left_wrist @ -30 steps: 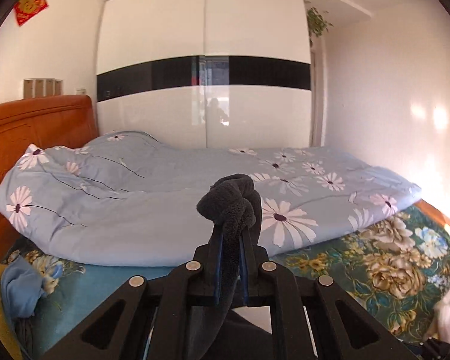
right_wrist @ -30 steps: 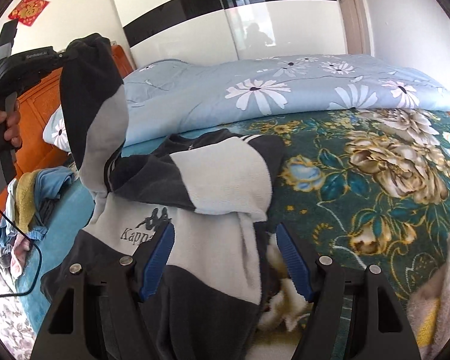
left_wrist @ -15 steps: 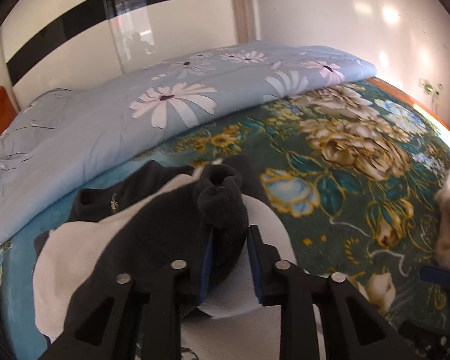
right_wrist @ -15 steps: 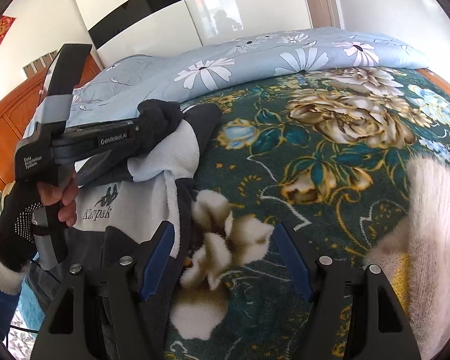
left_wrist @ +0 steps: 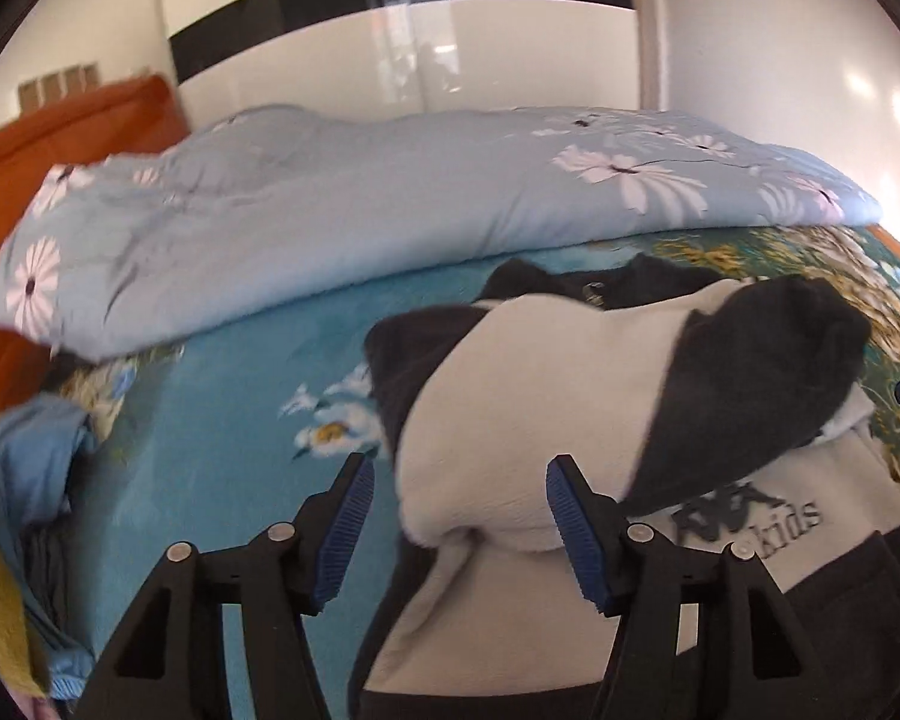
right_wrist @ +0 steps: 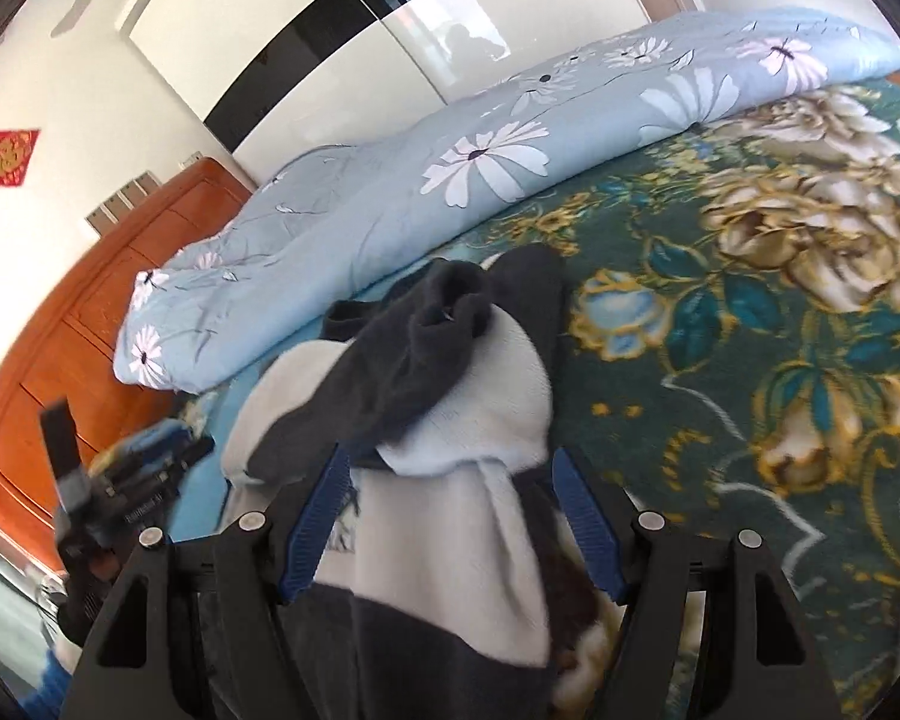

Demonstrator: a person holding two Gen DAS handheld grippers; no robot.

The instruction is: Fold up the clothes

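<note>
One black-and-pale fleece sweatshirt (left_wrist: 570,420) lies on the floral bedspread (right_wrist: 780,300), near the folded blue daisy quilt (left_wrist: 330,210) and in front of both tools, its dark-cuffed sleeve (right_wrist: 426,354) laid across the pale chest. Its body appears to run lengthwise from the camera end, where a dark band and a logo ending in "kids" (left_wrist: 768,516) show, toward the black collar (left_wrist: 594,282) pointing at the quilt; the folded sleeve crosses that line at a slant, cuff toward the sweatshirt's far side. Just opened, the left gripper (left_wrist: 456,534) has its blue fingers (left_wrist: 576,534) standing apart, pale fleece between them but neither pad pressing, so it holds nothing. Equally wide, the right gripper (right_wrist: 450,528) hovers over the chest, cloth lying between its fingers without any squeeze. Done well, the sleeve fold probably wants the cuff left flat inside the body's outline, the tool drawn back without snagging the nap, and the other sleeve, not clearly visible, matched before folding the body along its length.
</note>
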